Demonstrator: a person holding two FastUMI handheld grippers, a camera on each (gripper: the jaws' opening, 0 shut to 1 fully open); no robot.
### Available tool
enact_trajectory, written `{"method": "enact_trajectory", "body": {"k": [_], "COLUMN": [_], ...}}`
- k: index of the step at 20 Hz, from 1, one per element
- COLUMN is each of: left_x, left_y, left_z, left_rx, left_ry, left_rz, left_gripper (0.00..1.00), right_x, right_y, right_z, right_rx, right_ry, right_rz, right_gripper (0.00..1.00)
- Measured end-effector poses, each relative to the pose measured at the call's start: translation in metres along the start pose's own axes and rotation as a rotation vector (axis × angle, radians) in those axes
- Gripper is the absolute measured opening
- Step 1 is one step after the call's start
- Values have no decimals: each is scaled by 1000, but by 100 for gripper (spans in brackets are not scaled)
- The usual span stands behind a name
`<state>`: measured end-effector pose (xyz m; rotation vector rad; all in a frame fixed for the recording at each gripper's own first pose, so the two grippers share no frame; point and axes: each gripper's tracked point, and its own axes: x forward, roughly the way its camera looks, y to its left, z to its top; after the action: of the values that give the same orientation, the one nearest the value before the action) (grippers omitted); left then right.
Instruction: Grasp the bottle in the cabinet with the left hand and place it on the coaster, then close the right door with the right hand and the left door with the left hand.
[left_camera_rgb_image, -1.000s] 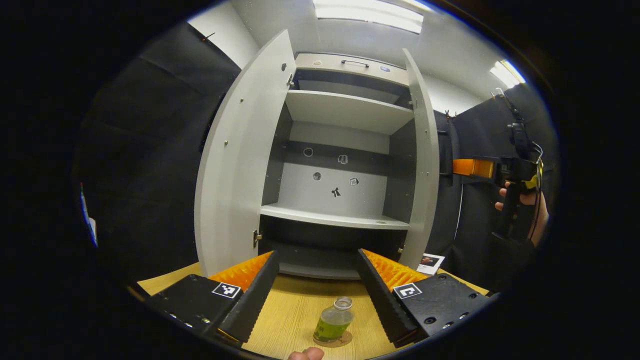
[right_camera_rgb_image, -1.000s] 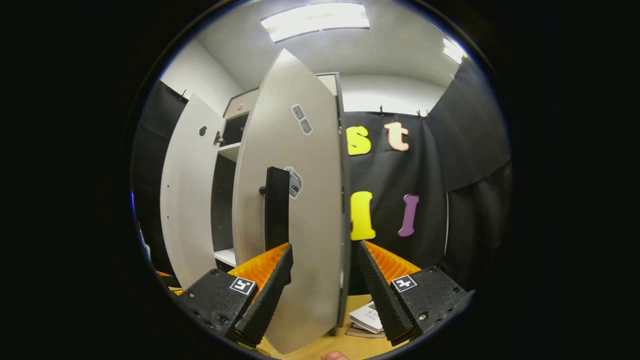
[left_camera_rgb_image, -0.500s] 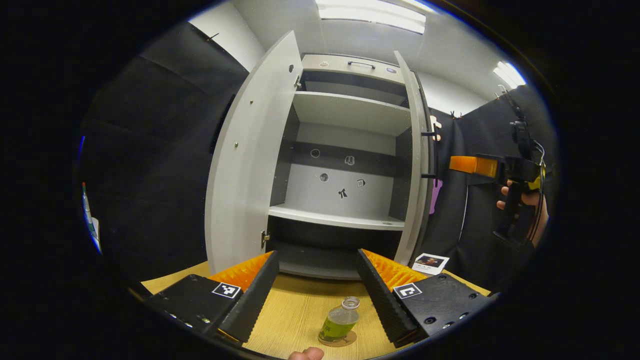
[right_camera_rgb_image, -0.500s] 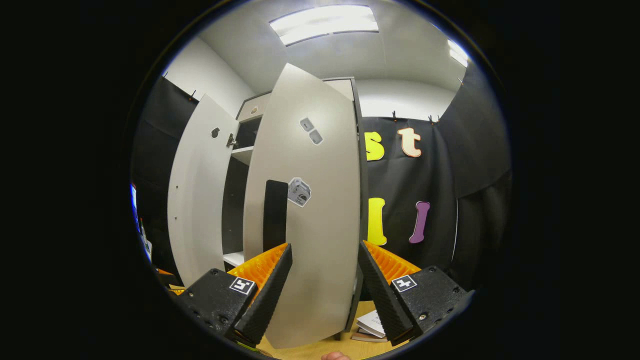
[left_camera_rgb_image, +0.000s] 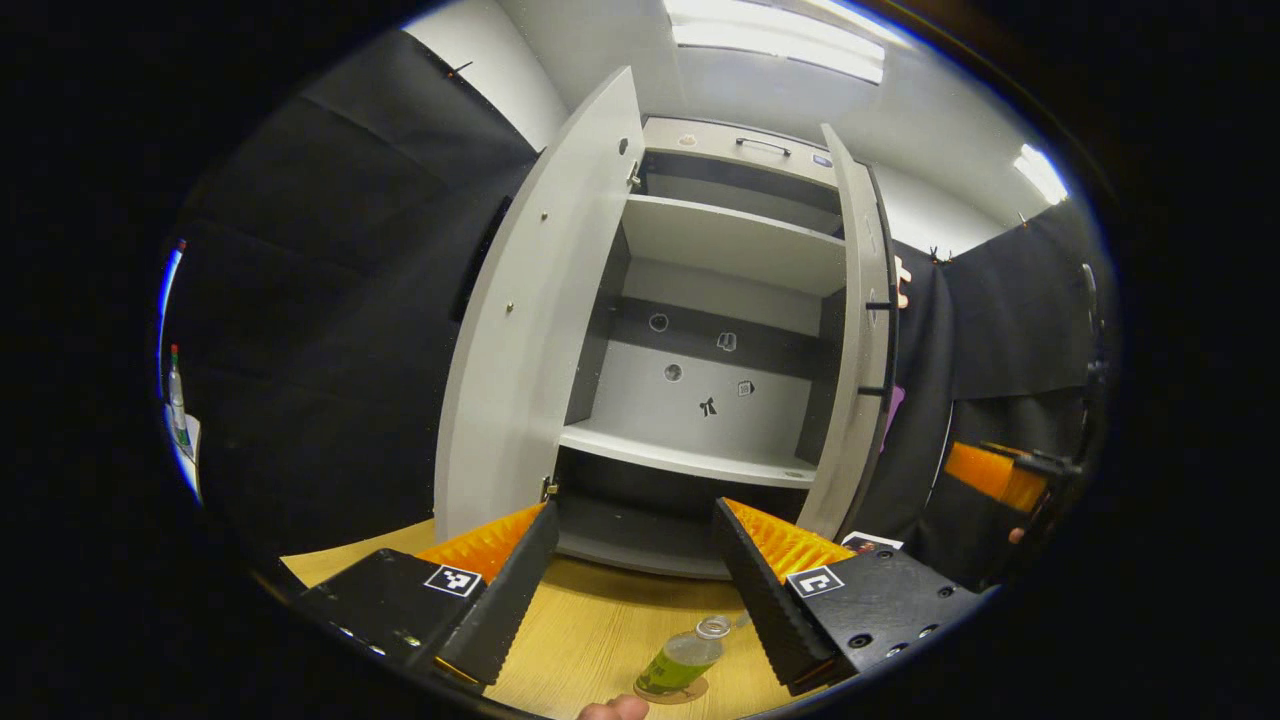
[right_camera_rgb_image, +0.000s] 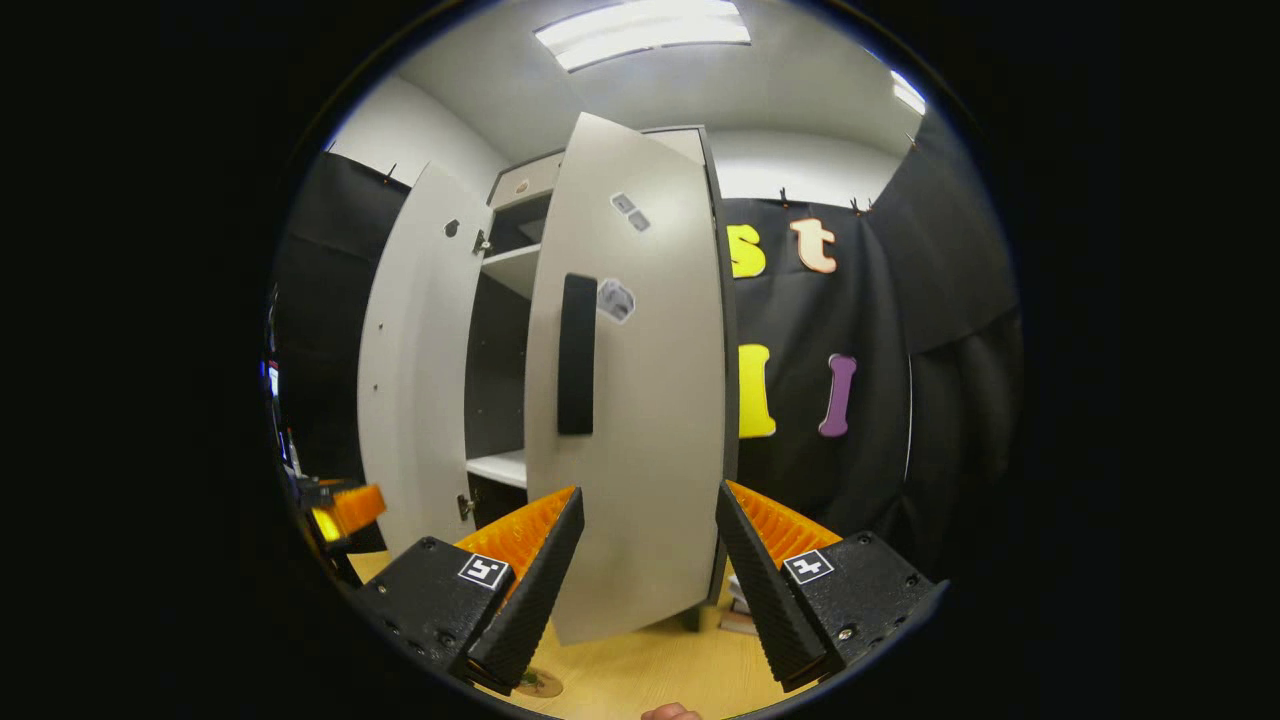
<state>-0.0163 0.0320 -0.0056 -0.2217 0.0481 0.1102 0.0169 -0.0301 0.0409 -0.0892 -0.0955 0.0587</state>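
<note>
A small bottle (left_camera_rgb_image: 690, 655) of green liquid stands on a round coaster (left_camera_rgb_image: 672, 690) on the wooden table, low between the fingers of my left gripper (left_camera_rgb_image: 635, 590), which is open and empty. The grey cabinet (left_camera_rgb_image: 720, 400) stands behind with bare shelves. Its left door (left_camera_rgb_image: 530, 330) is swung wide open. The right door (left_camera_rgb_image: 860, 350) is seen nearly edge-on, partly swung in. In the right gripper view the right door (right_camera_rgb_image: 640, 400) with its dark handle (right_camera_rgb_image: 577, 355) faces my right gripper (right_camera_rgb_image: 645, 590), which is open, empty and apart from the door. The left door (right_camera_rgb_image: 415, 350) stands beyond it.
The wooden table (left_camera_rgb_image: 590, 630) runs up to the cabinet's base. A stack of booklets (right_camera_rgb_image: 735, 610) lies by the right door's foot. The right gripper (left_camera_rgb_image: 1000, 475) shows at the far right of the left gripper view, and the left gripper (right_camera_rgb_image: 345, 510) at the left of the right gripper view.
The right door has swung partway toward shut. My right gripper has drawn back and lower from it. The left gripper stayed open over the bottle, its view shifting slightly.
</note>
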Motion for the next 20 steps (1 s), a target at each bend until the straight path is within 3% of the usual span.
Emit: {"method": "enact_trajectory", "body": {"k": [3, 4, 5, 6, 9, 11, 12, 14, 16, 20], "left_x": [3, 4, 5, 8, 7, 1, -4, -9, 4, 54], "left_y": [12, 21, 31, 45, 91, 139, 166, 213, 240, 258], "left_z": [12, 19, 30, 39, 68, 98, 111, 132, 152, 161], "left_rx": [-19, -18, -19, -20, -27, -22, -28, -48, -22, 45], "left_ry": [-18, -31, -45, -48, -48, -94, -114, -155, -201, -176], "left_rz": [33, 59, 95, 133, 220, 324, 393, 498, 526, 492], "left_gripper": [95, 100, 95, 100, 95, 100, 95, 95, 95, 95], "right_x": [-14, -17, -20, -21, -22, -24, -25, -27, -28, -26], "right_y": [10, 14, 17, 19, 16, 9, 6, 2, 1, -2], "right_z": [-23, -29, -32, -32, -35, -34, -33, -35, -35, -33], "right_rx": [12, 27, 42, 55, 61, 52, 51, 55, 55, 65], "right_ry": [30, 46, 55, 59, 79, 75, 73, 80, 90, 95], "right_rz": [-2, 0, 7, 12, 16, 3, -3, -10, -7, -8], "right_gripper": [82, 82, 82, 82, 82, 82, 82, 82, 82, 82]}}
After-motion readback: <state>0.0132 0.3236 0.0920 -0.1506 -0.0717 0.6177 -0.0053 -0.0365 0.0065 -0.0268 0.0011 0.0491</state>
